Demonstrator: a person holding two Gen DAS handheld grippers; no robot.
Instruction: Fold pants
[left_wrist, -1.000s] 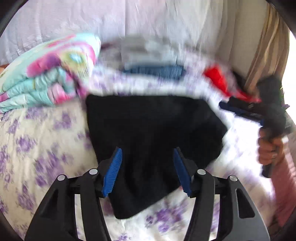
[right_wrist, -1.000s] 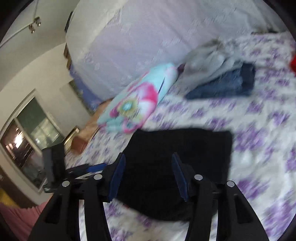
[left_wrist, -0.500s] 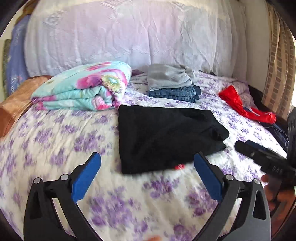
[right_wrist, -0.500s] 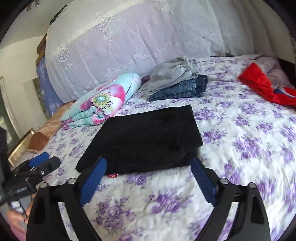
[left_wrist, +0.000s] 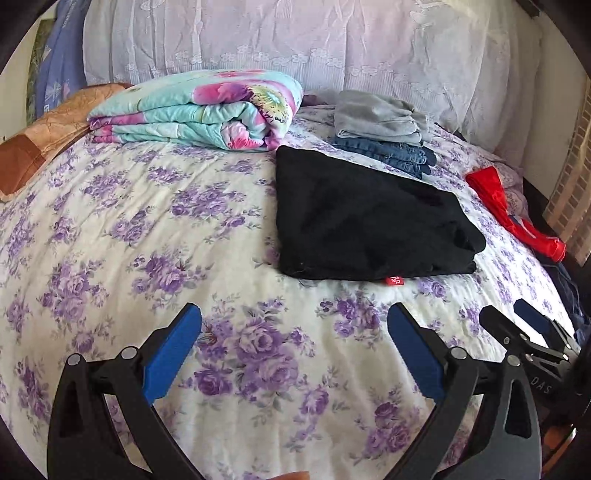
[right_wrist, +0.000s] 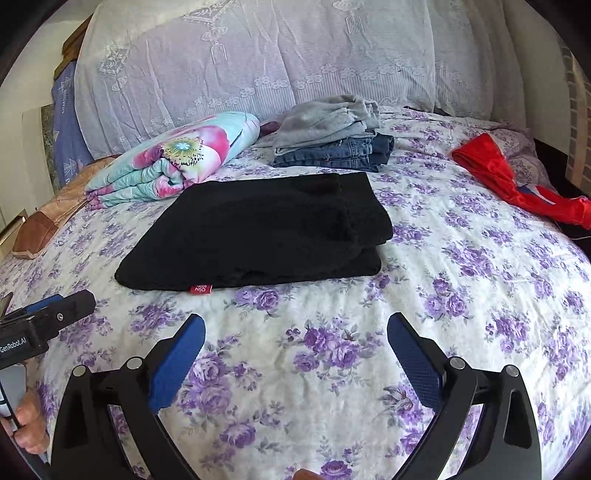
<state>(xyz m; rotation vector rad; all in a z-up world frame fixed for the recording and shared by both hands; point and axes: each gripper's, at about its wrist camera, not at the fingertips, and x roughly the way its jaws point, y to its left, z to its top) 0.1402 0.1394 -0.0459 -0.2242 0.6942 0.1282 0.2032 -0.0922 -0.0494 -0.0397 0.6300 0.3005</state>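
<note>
The black pants (left_wrist: 365, 225) lie folded into a flat rectangle on the flowered bedspread (left_wrist: 147, 236), a small red label (left_wrist: 393, 281) at their near edge. They show in the right wrist view (right_wrist: 258, 232) too. My left gripper (left_wrist: 293, 314) is open and empty, held above the bed short of the pants. My right gripper (right_wrist: 295, 321) is open and empty, also short of the pants. The right gripper shows at the lower right of the left wrist view (left_wrist: 517, 317); the left gripper shows at the left edge of the right wrist view (right_wrist: 55, 306).
A folded grey and denim stack (left_wrist: 384, 129) and a rolled floral quilt (left_wrist: 199, 110) lie behind the pants. A red garment (left_wrist: 513, 214) lies at the bed's right edge. A brown pillow (left_wrist: 40, 144) sits far left. A lace-covered headboard (right_wrist: 258, 55) stands behind.
Both grippers have opened wide and pulled back from the black pants toward the near edge of the bed. The pants stay folded on the bed.
</note>
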